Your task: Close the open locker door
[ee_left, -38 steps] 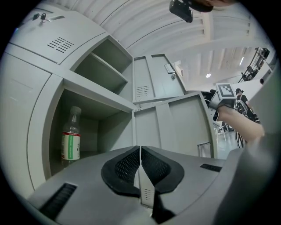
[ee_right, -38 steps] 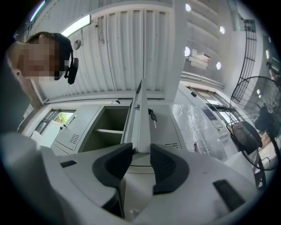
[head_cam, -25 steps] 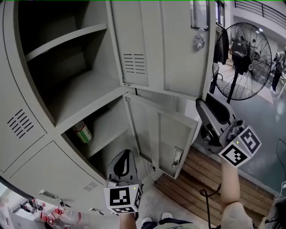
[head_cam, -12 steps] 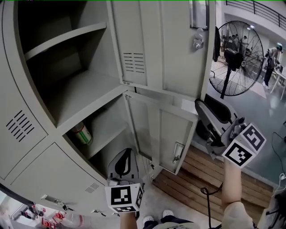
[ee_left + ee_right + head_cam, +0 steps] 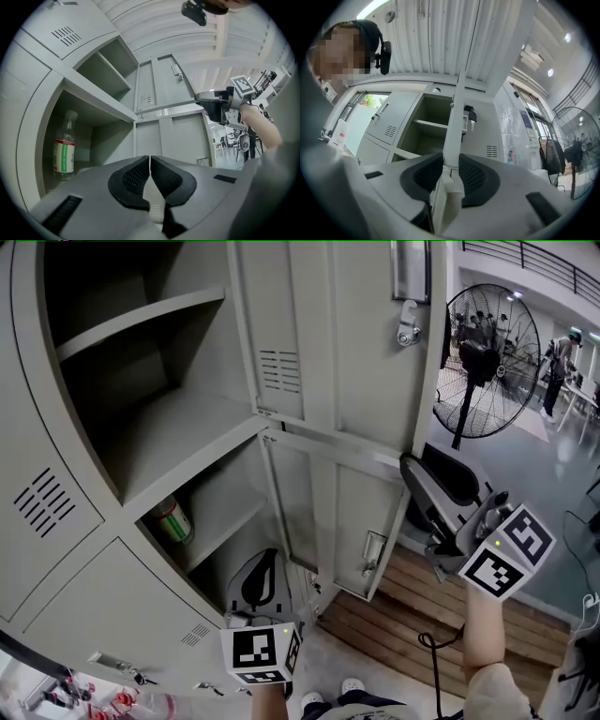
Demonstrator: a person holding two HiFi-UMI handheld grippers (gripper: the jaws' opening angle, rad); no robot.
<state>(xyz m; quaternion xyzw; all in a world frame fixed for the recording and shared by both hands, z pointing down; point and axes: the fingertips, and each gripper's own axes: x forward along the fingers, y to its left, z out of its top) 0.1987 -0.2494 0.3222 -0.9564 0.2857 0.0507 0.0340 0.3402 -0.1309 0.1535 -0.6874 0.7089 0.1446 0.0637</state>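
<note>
Clamping the locker door [image 5: 361, 512] edge at 3 o'clock, R gripper [image 5: 451, 174] had jaws narrowly apart, pads on the metal. L gripper [image 5: 150, 172] sat closed, empty, at 6 o'clock.

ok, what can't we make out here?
Bottle label print: too small in head and left gripper views.
Lower compartment floor: head view, left gripper covers it.
Upper locker top: cut off by head view's top edge.
Person past the fan: head view, too small.
</note>
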